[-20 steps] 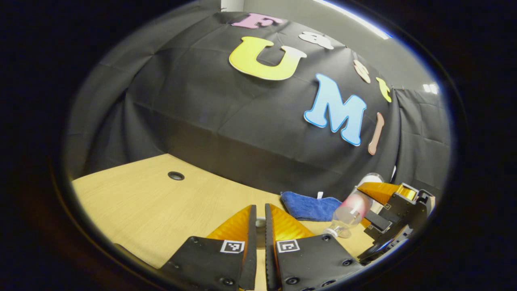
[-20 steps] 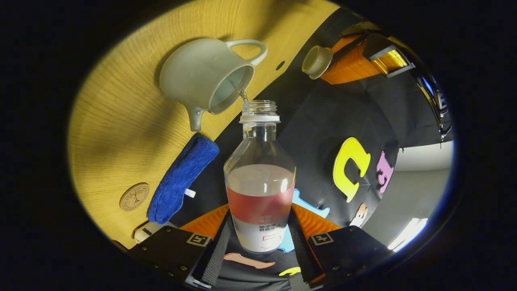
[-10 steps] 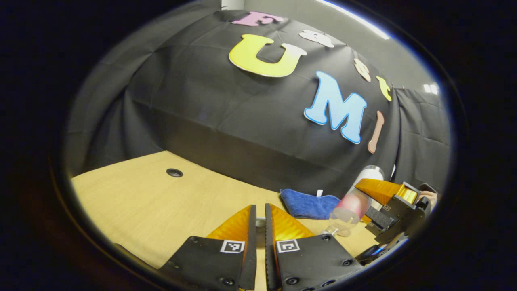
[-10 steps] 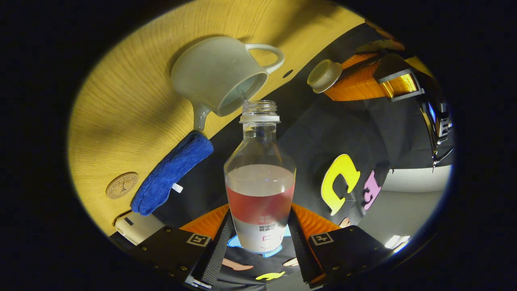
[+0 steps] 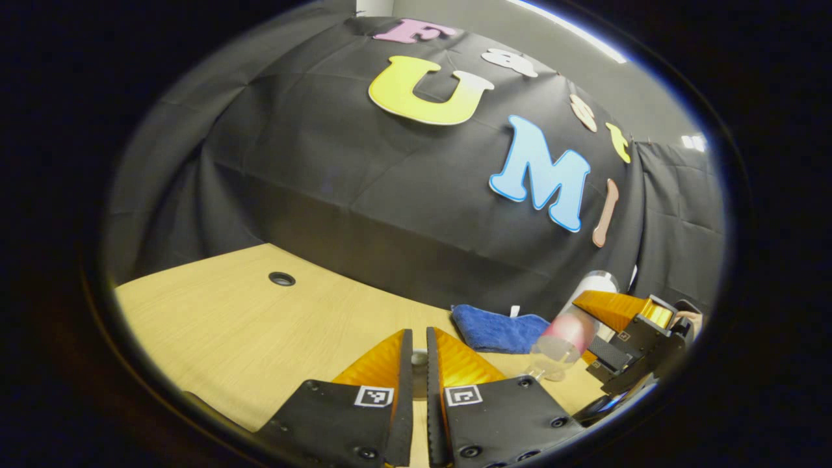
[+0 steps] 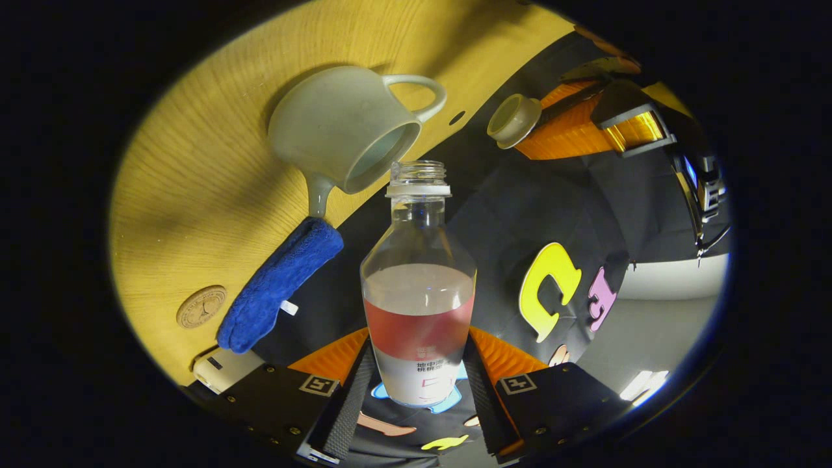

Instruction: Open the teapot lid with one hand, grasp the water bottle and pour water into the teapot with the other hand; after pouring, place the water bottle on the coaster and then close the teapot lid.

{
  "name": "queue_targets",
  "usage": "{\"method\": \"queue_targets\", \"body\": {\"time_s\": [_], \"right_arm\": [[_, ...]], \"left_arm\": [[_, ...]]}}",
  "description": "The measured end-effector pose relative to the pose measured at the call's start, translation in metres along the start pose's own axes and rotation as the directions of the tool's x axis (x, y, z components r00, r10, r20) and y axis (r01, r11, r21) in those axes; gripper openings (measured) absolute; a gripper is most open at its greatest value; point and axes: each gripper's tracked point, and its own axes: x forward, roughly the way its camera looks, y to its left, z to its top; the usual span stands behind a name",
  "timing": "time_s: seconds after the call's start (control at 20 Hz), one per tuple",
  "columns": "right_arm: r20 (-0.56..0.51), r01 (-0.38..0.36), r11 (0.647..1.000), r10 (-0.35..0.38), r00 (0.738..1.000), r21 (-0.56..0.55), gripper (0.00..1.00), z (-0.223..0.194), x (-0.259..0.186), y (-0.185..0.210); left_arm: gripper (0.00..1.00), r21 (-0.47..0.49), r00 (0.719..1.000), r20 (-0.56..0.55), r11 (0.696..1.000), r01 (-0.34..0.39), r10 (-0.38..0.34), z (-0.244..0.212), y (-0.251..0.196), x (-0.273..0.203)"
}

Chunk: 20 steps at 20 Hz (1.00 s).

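Note:
My right gripper (image 6: 419, 354) is shut on the clear water bottle (image 6: 419, 286), which has a red label band, no cap and is part full. Its mouth sits just beside the open rim of the grey-green teapot (image 6: 338, 130) standing on the wooden table (image 6: 195, 195). No stream shows at the mouth. My left gripper (image 5: 419, 361) is shut on the knob of the teapot lid (image 5: 419, 356) and holds it off to the side. The lid (image 6: 513, 120) hangs in the left gripper (image 6: 543, 127), clear of the pot. A round wooden coaster (image 6: 201, 307) lies beyond the cloth.
A folded blue cloth (image 6: 279, 286) lies between the teapot's spout and the coaster; the blue cloth (image 5: 497, 328) is near the back wall. A small white object (image 6: 224, 367) sits at the table's edge. A cable hole (image 5: 281, 279) is in the tabletop.
A thin stream ran from the bottle's mouth into the teapot in the earlier frames; none shows now. The bottle has shifted slightly against the pot. The left gripper with the lid has barely moved.

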Motion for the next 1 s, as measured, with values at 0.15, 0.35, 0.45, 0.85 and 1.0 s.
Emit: {"method": "queue_targets", "body": {"time_s": [0.15, 0.35, 0.45, 0.85, 1.0], "right_arm": [[-0.004, -0.059, 0.988, 0.06, 0.998, 0.14, 0.75, 0.001, -0.003, 0.016], [-0.001, -0.131, 0.914, 0.142, 0.99, 0.384, 0.72, 0.004, -0.009, 0.035], [0.002, -0.154, 0.857, 0.176, 0.984, 0.491, 0.75, 0.005, -0.011, 0.043], [0.046, -0.203, 0.601, 0.266, 0.963, 0.773, 0.75, -0.001, -0.017, 0.068], [0.067, -0.207, 0.484, 0.29, 0.955, 0.85, 0.75, -0.004, -0.015, 0.081]], "left_arm": [[0.18, -0.01, 1.0, 0.019, 1.0, -0.008, 0.008, 0.004, 0.002, -0.003], [0.18, -0.023, 0.999, 0.033, 1.0, -0.016, 0.016, 0.006, 0.006, -0.003], [0.18, -0.022, 0.999, 0.031, 1.0, -0.021, 0.022, 0.004, 0.008, -0.003], [0.18, 0.017, 0.999, 0.039, 0.999, -0.029, 0.029, 0.001, 0.002, -0.001], [0.18, 0.048, 0.999, 0.038, 0.999, -0.026, 0.025, -0.001, -0.003, 0.0]]}}
